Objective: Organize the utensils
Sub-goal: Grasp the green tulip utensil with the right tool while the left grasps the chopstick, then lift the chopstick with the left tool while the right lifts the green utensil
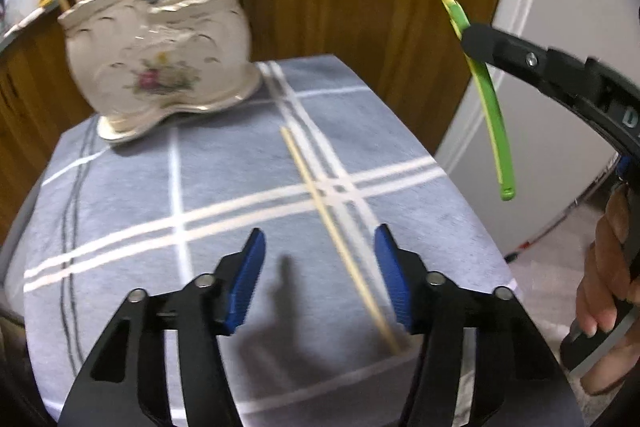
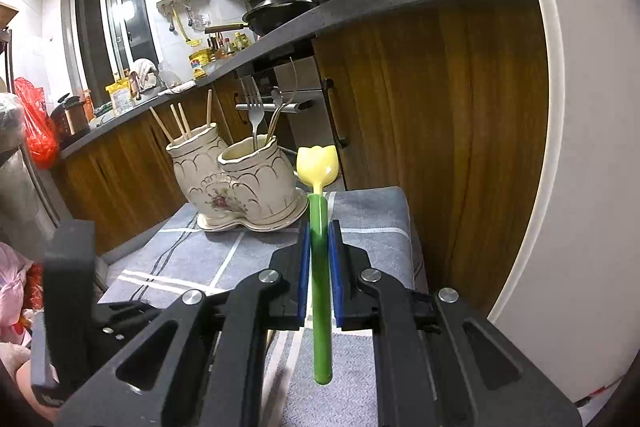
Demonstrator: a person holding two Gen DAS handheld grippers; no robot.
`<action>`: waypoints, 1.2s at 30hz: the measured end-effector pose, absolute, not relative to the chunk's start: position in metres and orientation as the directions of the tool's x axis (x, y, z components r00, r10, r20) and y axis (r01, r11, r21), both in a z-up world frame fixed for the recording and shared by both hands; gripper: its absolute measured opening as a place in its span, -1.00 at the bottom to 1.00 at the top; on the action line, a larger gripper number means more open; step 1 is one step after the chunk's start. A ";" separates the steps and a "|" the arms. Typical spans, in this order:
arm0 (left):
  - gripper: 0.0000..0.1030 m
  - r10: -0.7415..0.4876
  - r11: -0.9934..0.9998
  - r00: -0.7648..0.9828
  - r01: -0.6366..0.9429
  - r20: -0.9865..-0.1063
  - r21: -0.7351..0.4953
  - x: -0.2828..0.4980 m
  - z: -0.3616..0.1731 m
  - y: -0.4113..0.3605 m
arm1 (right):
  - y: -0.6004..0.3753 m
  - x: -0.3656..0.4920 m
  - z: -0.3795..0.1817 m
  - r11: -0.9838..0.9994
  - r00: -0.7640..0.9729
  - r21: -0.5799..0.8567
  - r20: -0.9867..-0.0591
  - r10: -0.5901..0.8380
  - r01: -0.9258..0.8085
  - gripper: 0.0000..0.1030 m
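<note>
My right gripper point(image 2: 319, 231) is shut on the green handle of a tulip spoon point(image 2: 320, 267) with a yellow bowl, held in the air above the table; it also shows in the left wrist view point(image 1: 486, 87) at the upper right. My left gripper point(image 1: 320, 243) is open low over the cloth, and a wooden chopstick point(image 1: 336, 239) lies on the cloth between its fingers, nearer the right one. A cream floral two-pot ceramic holder point(image 1: 160, 63) point(image 2: 240, 183) stands at the table's far side, with chopsticks in one pot and forks in the other.
A grey-blue cloth with white stripes point(image 1: 160, 187) covers the small table. A wooden cabinet point(image 2: 440, 127) under a grey counter stands behind it. A white fridge point(image 1: 560, 7) is at the right. The left gripper's body point(image 2: 68, 299) shows at the lower left of the right wrist view.
</note>
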State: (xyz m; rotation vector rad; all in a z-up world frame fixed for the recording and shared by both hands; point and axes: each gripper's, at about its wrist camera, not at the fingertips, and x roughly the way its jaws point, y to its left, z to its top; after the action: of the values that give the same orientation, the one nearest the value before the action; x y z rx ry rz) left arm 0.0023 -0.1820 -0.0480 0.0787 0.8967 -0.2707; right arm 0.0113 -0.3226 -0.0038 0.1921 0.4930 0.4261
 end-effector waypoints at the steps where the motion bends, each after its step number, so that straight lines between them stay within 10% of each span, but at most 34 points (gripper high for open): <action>1: 0.06 -0.195 0.962 0.582 0.269 -0.790 -0.039 0.004 -0.050 -0.187 | -0.323 0.012 -0.004 0.893 0.794 0.282 -0.416 0.444 -0.351 -0.82; 13: -0.79 -0.083 0.951 0.513 0.298 -0.855 0.086 0.024 -0.064 -0.213 | -0.330 0.007 -0.004 0.885 0.793 0.305 -0.406 0.455 -0.352 -0.82; 36: -0.90 -0.244 0.950 0.653 0.309 -0.716 -0.042 0.004 -0.025 -0.139 | -0.306 0.014 -0.007 0.904 0.820 0.278 -0.394 0.416 -0.325 -0.82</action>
State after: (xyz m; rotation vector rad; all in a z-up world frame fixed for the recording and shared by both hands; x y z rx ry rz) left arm 0.0042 -0.1387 -0.0246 0.0865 0.7994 -0.3144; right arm 0.0141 -0.3063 -0.0065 0.2025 0.4637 0.3970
